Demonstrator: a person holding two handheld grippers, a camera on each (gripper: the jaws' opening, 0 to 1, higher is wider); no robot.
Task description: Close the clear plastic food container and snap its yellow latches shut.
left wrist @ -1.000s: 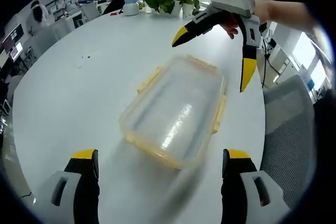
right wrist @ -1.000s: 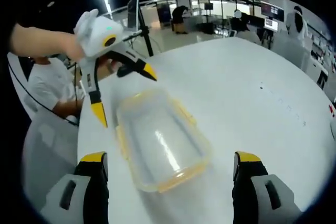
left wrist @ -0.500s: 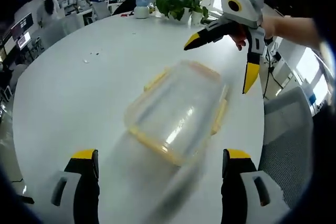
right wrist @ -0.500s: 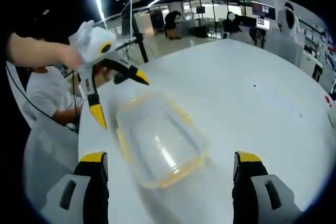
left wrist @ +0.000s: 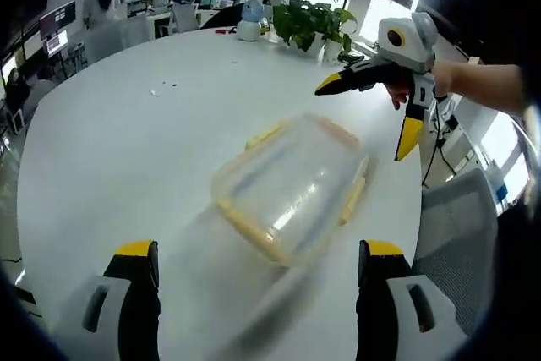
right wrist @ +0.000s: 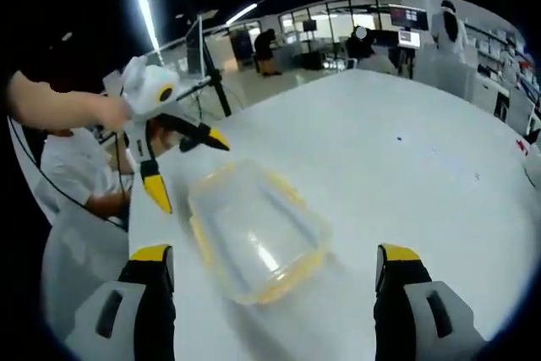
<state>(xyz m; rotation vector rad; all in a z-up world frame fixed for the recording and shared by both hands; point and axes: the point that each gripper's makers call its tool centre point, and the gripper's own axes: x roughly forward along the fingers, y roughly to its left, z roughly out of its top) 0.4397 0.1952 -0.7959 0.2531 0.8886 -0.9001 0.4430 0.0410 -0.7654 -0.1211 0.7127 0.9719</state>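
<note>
A clear plastic food container (left wrist: 292, 183) with yellow latches (left wrist: 351, 200) along its sides rests on the white round table (left wrist: 127, 141). Its image is blurred, and I cannot tell whether the latches are snapped. My left gripper (left wrist: 258, 251) is open, its yellow-tipped jaws on the near side of the container and apart from it. In the same view my right gripper (left wrist: 368, 116) hovers open above the container's far right corner, held by a hand. The right gripper view shows the container (right wrist: 254, 230) ahead of my open right gripper (right wrist: 275, 253), with the left gripper (right wrist: 190, 171) open beyond it.
Potted plants (left wrist: 308, 19) and a small white object stand at the table's far edge. A grey chair (left wrist: 456, 226) is beside the table on the right. A seated person in white (right wrist: 72, 166) and a tripod (right wrist: 211, 65) are past the table edge.
Both views have shifted as the hands moved. Each gripper now stands slightly farther from the container. The container lies in the same place and both grippers stay open.
</note>
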